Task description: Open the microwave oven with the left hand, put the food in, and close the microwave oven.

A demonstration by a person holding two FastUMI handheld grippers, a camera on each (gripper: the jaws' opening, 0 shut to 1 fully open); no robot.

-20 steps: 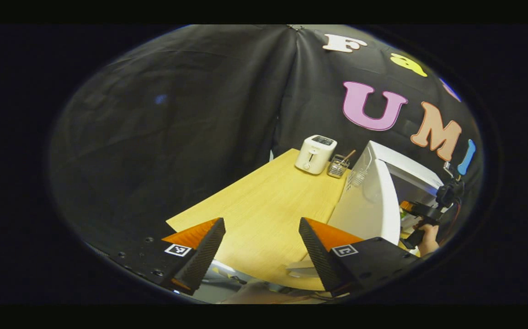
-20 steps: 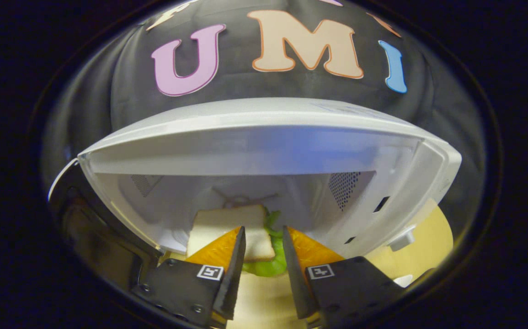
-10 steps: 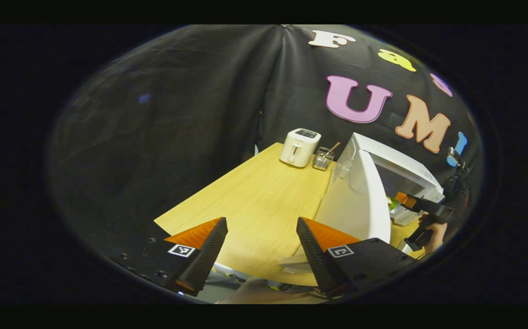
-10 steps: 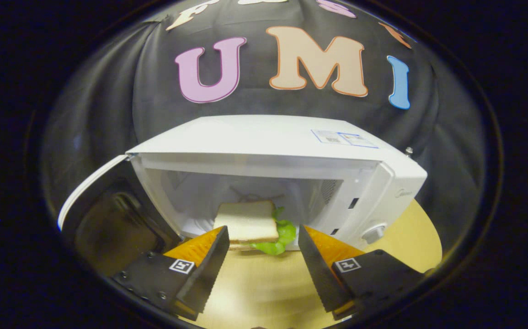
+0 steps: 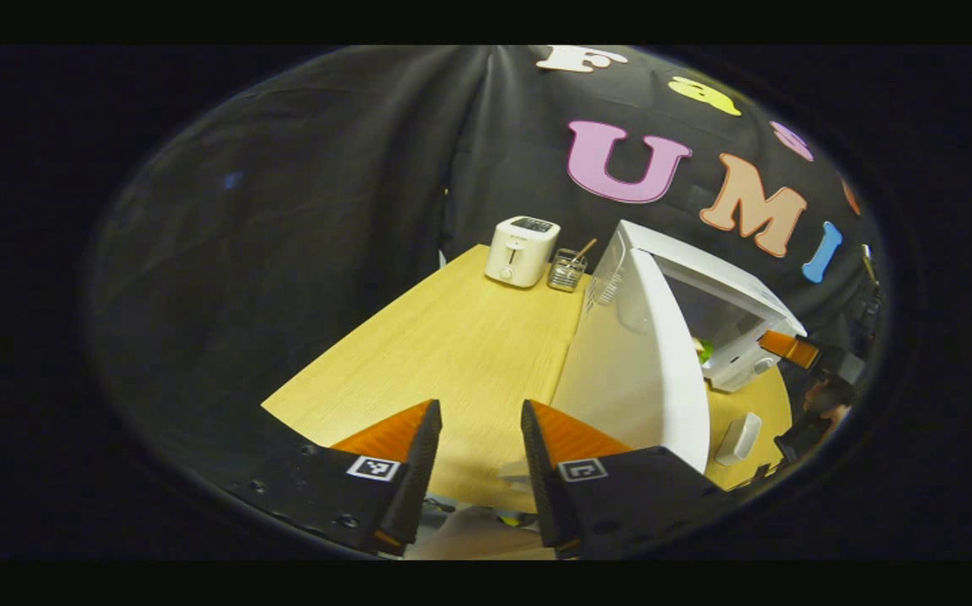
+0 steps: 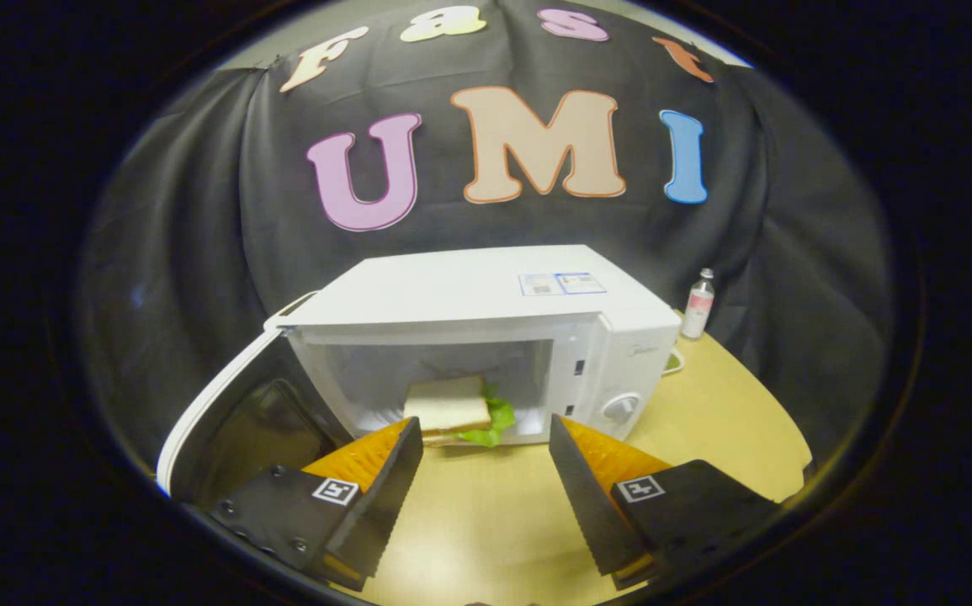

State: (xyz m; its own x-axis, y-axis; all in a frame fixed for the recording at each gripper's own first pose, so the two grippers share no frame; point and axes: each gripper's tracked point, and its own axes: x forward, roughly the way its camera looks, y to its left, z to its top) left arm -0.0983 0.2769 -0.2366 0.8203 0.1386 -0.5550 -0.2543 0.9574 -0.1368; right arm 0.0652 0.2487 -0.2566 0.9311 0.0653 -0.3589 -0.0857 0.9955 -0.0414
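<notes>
Big wooden table point(image 5: 469, 337) takes up most of the space, with the white microwave oven point(image 6: 486, 311) sitting on it and its door point(image 6: 225, 421) swung wide open. The sandwich point(image 6: 452, 408), lettuce poking out, sits inside the cavity near the front. The right gripper point(image 6: 486, 480) hangs in front of the opening, jaws spread wide and holding nothing. The left gripper point(image 5: 473, 471) is over the table edge beside the door's outer face, jaws fairly narrow, also not holding anything. At the back there's a white toaster point(image 5: 522, 250), a wire utensil holder point(image 5: 567, 271), and a small bottle point(image 6: 698, 304).
</notes>
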